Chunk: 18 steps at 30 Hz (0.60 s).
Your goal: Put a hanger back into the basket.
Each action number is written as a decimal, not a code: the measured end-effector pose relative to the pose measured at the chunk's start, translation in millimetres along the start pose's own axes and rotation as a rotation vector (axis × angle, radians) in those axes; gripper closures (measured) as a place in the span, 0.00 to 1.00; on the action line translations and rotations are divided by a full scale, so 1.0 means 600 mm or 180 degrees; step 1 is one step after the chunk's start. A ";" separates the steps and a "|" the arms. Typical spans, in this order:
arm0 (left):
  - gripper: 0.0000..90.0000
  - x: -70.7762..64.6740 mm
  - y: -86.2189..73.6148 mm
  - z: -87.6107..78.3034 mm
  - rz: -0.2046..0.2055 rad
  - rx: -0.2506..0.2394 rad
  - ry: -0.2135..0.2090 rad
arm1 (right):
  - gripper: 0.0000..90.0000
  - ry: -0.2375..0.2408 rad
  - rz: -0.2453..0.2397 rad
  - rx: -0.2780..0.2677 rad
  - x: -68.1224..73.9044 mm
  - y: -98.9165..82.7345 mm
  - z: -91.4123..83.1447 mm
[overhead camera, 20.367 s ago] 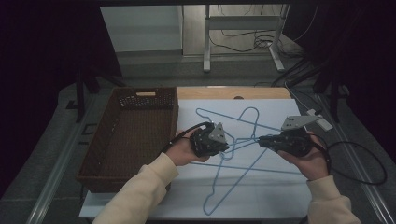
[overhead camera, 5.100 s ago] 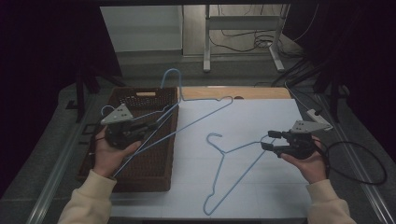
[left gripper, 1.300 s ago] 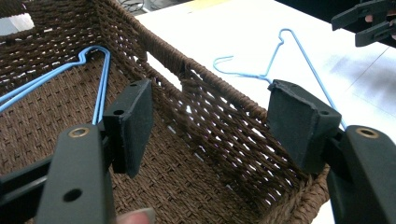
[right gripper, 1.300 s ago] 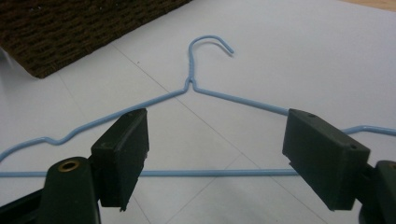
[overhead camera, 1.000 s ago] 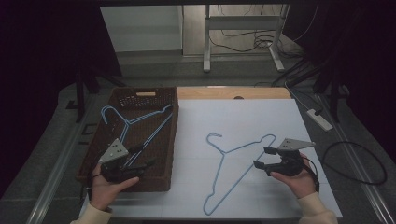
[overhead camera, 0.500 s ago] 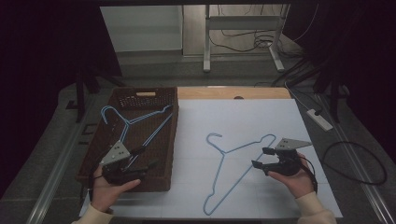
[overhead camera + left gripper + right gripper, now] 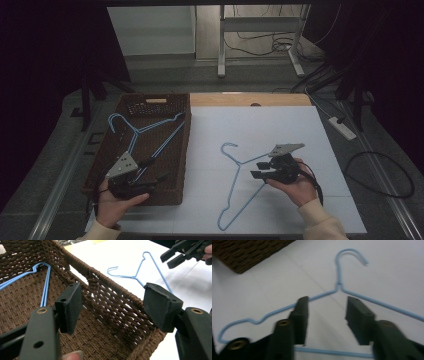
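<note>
High view: the brown wicker basket [image 7: 150,107] holds one blue wire hanger [image 7: 141,131]; a second hanger [image 7: 239,176] lies on the white table [image 7: 280,130]; left gripper [image 7: 150,181] and right gripper [image 7: 256,170] both gape wide, empty

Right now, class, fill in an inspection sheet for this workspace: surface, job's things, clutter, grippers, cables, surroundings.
Surface: white table top, with a bare wooden strip along its far edge.
Job's things: one blue wire hanger lies in the brown wicker basket at the table's left; a second blue hanger lies flat on the white top.
Clutter: nothing seen.
Grippers: left gripper open over the basket's near end, holding nothing; right gripper open, jaws either side of the second hanger's shoulder, not closed on it.
Cables: black cable looped on the floor at right; power strip nearby.
Surroundings: dark room, metal table legs beyond.
</note>
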State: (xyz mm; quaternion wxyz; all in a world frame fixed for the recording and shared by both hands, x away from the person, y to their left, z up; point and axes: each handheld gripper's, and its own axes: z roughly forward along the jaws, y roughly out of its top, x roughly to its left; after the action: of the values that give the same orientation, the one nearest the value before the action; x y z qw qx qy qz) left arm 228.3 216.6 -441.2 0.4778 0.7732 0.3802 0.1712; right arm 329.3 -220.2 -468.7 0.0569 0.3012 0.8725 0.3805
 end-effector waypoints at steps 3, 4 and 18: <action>0.35 0.000 0.000 0.000 0.0005 0.0001 -0.0001 | 0.89 0.0075 0.0046 0.0131 0.013 0.009 0.014; 0.35 0.000 -0.001 0.000 0.0004 -0.0001 0.0000 | 0.95 0.0112 0.0080 0.0171 0.019 0.012 0.020; 0.35 0.000 -0.002 -0.003 0.0005 -0.0002 0.0004 | 1.00 0.0492 -0.0280 0.0892 0.141 0.020 0.122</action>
State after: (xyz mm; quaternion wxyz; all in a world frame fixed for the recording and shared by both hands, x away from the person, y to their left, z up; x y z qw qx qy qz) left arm 226.9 218.2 -441.1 0.4776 0.7733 0.3798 0.1722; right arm 290.6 -119.8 -500.8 -0.0363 0.2376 0.9312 0.2742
